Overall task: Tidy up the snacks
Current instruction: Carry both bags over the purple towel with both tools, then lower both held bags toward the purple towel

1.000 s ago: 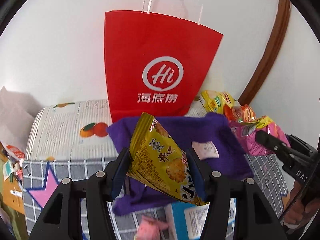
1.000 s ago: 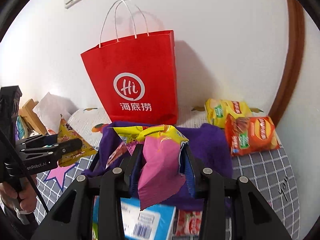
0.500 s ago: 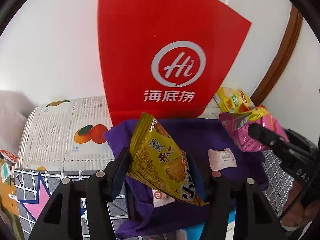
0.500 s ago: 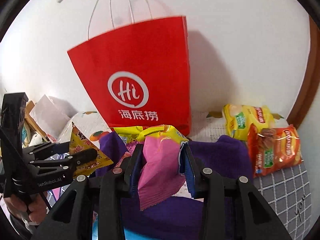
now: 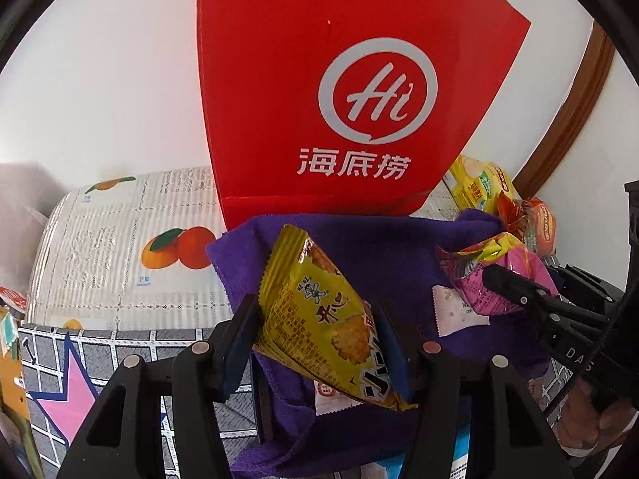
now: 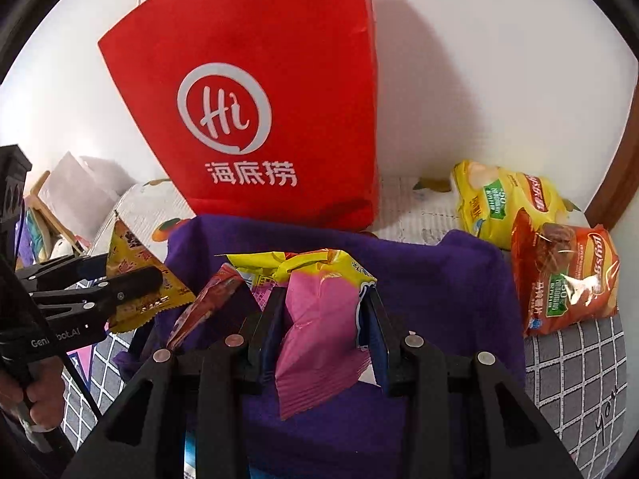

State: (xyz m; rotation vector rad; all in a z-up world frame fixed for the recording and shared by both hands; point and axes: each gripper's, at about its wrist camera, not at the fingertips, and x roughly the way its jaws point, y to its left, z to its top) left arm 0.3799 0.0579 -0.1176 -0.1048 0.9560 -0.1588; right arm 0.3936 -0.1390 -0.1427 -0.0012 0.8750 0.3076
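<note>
A: From the left wrist — the left gripper (image 5: 319,343) has its fingers pinching the yellow packet (image 5: 323,327) across the middle. It hangs over the purple cloth (image 5: 383,247), in front of the red bag (image 5: 351,99), long axis slanting, top seal up toward the bag, the other end down and right.

B: I'd lift it clear and feed it in end first — the bag's mouth is out of view here.

A: From the right wrist, the right gripper (image 6: 325,343) has its fingers clamped on the pink packet (image 6: 319,335), also above the cloth. It hangs near upright, crumpled yellow top up.

B: Two chip bags (image 6: 535,239) lie on the desk (image 6: 575,359), untouched.
</note>
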